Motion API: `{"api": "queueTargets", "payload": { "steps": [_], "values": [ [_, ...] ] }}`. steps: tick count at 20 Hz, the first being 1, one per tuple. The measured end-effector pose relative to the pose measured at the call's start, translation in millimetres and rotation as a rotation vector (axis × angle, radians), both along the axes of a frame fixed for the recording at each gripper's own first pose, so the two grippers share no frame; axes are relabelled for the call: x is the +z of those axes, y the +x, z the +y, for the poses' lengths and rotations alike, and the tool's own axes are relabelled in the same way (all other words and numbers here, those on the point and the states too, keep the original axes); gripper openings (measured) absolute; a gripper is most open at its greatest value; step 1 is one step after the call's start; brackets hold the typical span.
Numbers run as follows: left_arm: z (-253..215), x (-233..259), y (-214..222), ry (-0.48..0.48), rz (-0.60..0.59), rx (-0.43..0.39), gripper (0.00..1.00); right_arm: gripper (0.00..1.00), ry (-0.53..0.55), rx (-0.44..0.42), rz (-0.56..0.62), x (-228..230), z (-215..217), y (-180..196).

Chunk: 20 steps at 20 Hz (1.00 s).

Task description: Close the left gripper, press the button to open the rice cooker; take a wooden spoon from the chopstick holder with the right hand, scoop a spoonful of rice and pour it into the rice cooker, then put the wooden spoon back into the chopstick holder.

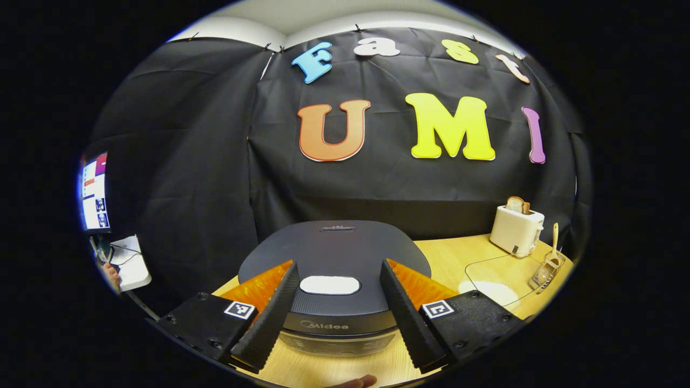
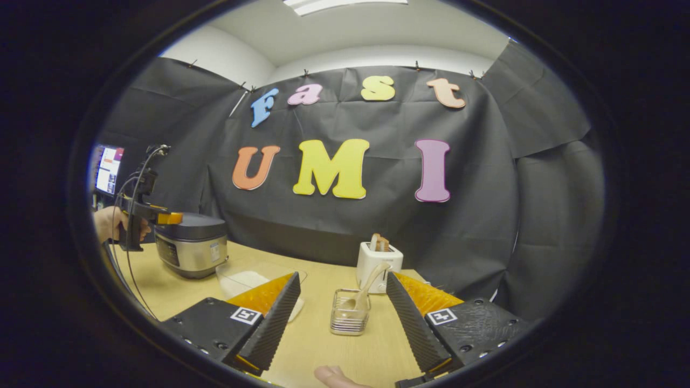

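Observation:
The dark rice cooker [image 1: 334, 258] stands shut right ahead in the left gripper view, its white oval button [image 1: 329, 285] at the lid's front. My left gripper [image 1: 337, 283] is open, its fingers on either side of the button, just above the lid. In the right gripper view the cooker [image 2: 191, 243] sits at the far left with the left gripper [image 2: 161, 217] over it. The wire chopstick holder [image 2: 349, 311] holds the wooden spoon [image 2: 367, 285], leaning right. My right gripper [image 2: 339, 302] is open, the holder between and beyond its fingers. A clear container of rice [image 2: 245, 280] lies left of them.
A white toaster [image 2: 379, 265] with a bread slice stands behind the holder, near the table's back edge. A monitor [image 1: 95, 191] glows at the far left. A person's hand [image 2: 113, 223] grips the left gripper's handle. The wooden table [image 2: 356, 355] stretches out in front.

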<state>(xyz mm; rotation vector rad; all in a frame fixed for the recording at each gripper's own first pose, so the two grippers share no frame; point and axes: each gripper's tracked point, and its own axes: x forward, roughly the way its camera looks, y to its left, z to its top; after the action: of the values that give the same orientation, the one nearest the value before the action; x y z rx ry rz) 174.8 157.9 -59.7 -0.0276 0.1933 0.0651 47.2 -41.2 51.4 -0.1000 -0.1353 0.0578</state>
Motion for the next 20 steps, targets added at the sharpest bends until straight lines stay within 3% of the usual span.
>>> {"api": "queueTargets", "payload": {
  "steps": [10,19,20],
  "values": [
    [0,0,2,0.01,-0.085,0.008,0.96,0.95,0.011,0.018,-0.021,7,6,-7],
    [1,5,1,0.054,-0.072,0.029,0.95,0.95,0.028,0.003,-0.032,11,-5,-11],
    [2,7,-2,0.063,-0.062,0.037,0.89,0.95,0.037,-0.004,-0.032,12,-8,-8]
  ]
}}
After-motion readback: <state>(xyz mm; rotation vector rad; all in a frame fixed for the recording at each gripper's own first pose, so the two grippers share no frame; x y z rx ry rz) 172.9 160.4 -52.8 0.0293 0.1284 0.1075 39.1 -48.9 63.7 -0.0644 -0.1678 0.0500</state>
